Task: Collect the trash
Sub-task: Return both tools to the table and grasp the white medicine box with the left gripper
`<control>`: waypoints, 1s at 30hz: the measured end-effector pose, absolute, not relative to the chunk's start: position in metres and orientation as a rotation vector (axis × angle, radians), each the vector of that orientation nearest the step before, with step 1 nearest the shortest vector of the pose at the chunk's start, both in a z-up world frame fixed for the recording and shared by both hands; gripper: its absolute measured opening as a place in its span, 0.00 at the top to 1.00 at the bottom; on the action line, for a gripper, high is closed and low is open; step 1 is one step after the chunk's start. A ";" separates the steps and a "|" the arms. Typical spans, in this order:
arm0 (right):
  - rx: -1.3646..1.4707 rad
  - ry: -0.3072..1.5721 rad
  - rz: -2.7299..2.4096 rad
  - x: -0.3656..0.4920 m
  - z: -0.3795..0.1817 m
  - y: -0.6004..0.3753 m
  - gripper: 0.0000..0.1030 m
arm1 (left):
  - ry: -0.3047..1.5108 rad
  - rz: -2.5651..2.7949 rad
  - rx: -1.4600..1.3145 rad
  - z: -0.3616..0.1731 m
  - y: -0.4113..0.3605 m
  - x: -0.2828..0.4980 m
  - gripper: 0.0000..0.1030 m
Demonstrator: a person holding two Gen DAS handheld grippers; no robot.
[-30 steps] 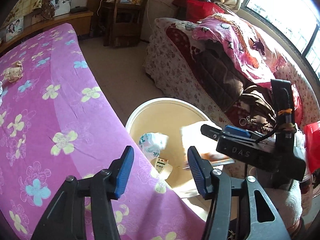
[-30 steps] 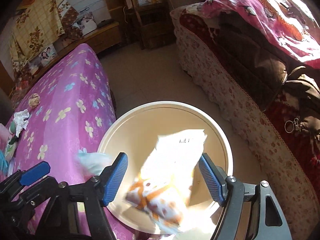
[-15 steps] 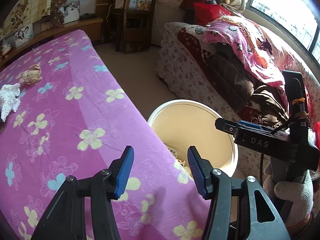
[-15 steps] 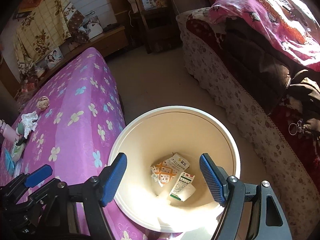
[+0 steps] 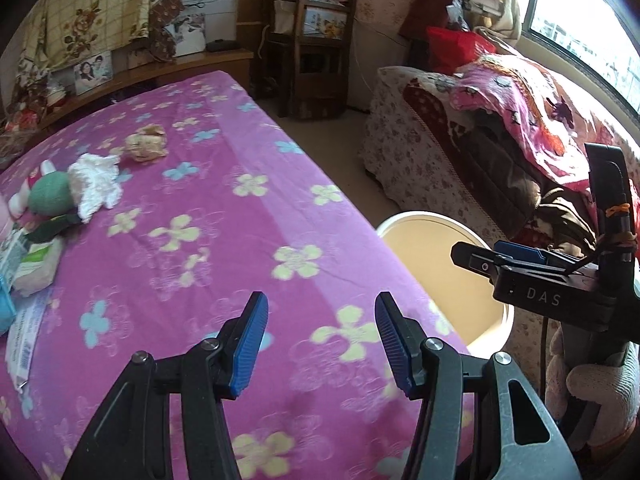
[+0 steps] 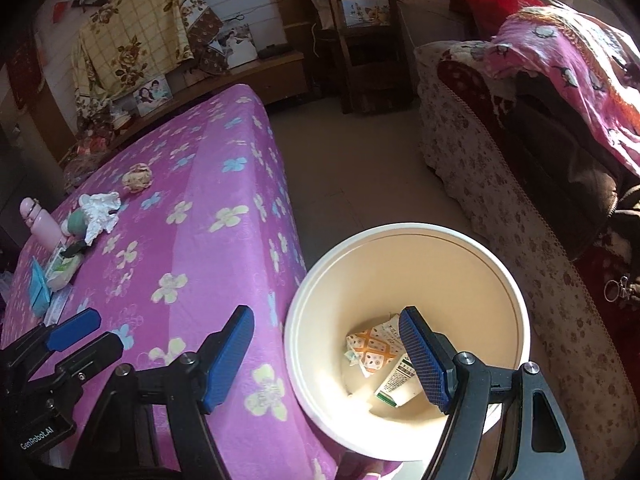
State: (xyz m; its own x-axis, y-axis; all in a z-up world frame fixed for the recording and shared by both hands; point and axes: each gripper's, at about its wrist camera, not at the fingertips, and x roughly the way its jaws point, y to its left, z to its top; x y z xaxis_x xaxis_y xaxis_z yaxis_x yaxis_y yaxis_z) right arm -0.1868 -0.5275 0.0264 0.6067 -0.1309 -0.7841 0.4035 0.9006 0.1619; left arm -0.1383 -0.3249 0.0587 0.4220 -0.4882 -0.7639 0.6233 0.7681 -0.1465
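- Cluttered bedroom, with a bed in a purple flower-print bedspread [image 5: 208, 248] on the left and a floral-covered sofa [image 6: 500, 184] on the right.
- Round cream plastic bin [image 6: 404, 236] sits on the floor right against the bed's edge.
- Inside it: an orange-patterned snack wrapper [image 6: 370, 350] and a green-and-white tube [image 6: 394, 384] lying flat, long axis slanting, green end toward the camera.
- Up the bed: crumpled white tissue [image 5: 96, 184] just beside a beige paper ball [image 5: 146, 142].
- Left gripper [image 5: 318, 344] hangs over the bedspread, jaws partly apart, nothing in them.
- Right gripper [image 6: 326, 354] above the bin's rim, jaws wide, empty too.
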 end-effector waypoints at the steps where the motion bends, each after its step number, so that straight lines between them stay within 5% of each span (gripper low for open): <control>1: 0.330 0.867 -0.303 -0.184 0.027 -0.520 0.24 | 0.894 -0.691 0.164 0.059 -0.319 -0.137 0.45; 22: 0.266 0.936 0.002 -0.113 0.016 -0.365 0.24 | 0.898 -0.307 0.081 0.055 -0.103 -0.072 0.36; 30: 0.261 0.952 0.057 -0.095 0.014 -0.340 0.24 | 0.940 -0.213 0.106 0.030 -0.080 -0.040 0.36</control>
State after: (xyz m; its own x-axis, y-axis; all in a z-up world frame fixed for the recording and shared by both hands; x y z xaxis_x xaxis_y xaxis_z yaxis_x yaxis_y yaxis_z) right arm -0.0951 -0.3399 0.0145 0.5809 0.1624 -0.7976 0.0663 0.9672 0.2453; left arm -0.0398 -0.0797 0.0299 0.5704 -0.1355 -0.8101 0.2273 0.9738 -0.0029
